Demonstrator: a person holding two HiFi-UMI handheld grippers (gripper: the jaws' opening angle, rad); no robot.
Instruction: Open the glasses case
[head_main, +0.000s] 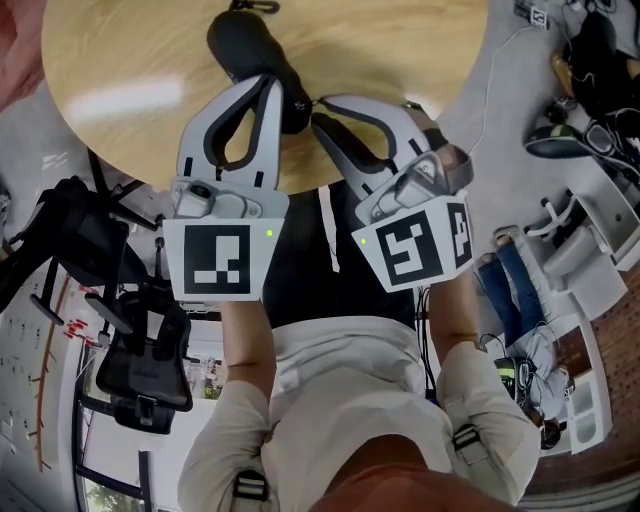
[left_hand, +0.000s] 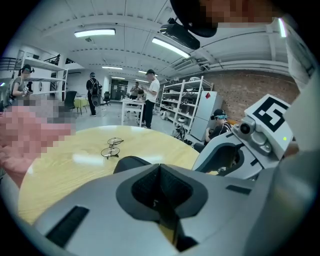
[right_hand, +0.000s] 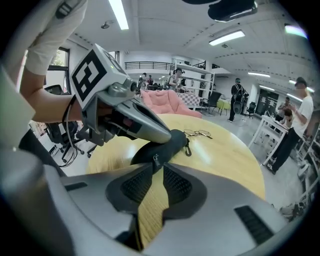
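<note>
A black zipped glasses case (head_main: 248, 48) lies on the round wooden table (head_main: 130, 90), its near end by the table's front edge. My left gripper (head_main: 290, 108) is shut, and its fingers (right_hand: 162, 131) lie on top of the case (right_hand: 167, 145) at that near end. My right gripper (right_hand: 157, 166) comes in from the right with its tips closed on the small zipper pull (right_hand: 156, 159) of the case. The left gripper view shows the case (left_hand: 131, 162) just beyond the left gripper (left_hand: 160, 170), with the right gripper (left_hand: 235, 155) beside it.
A pair of wire-framed glasses (left_hand: 112, 148) lies on the table beyond the case. A clip (right_hand: 188, 149) hangs at the case's far end. A black office chair (head_main: 140, 360) stands left of the person. People, shelves and tables fill the room behind.
</note>
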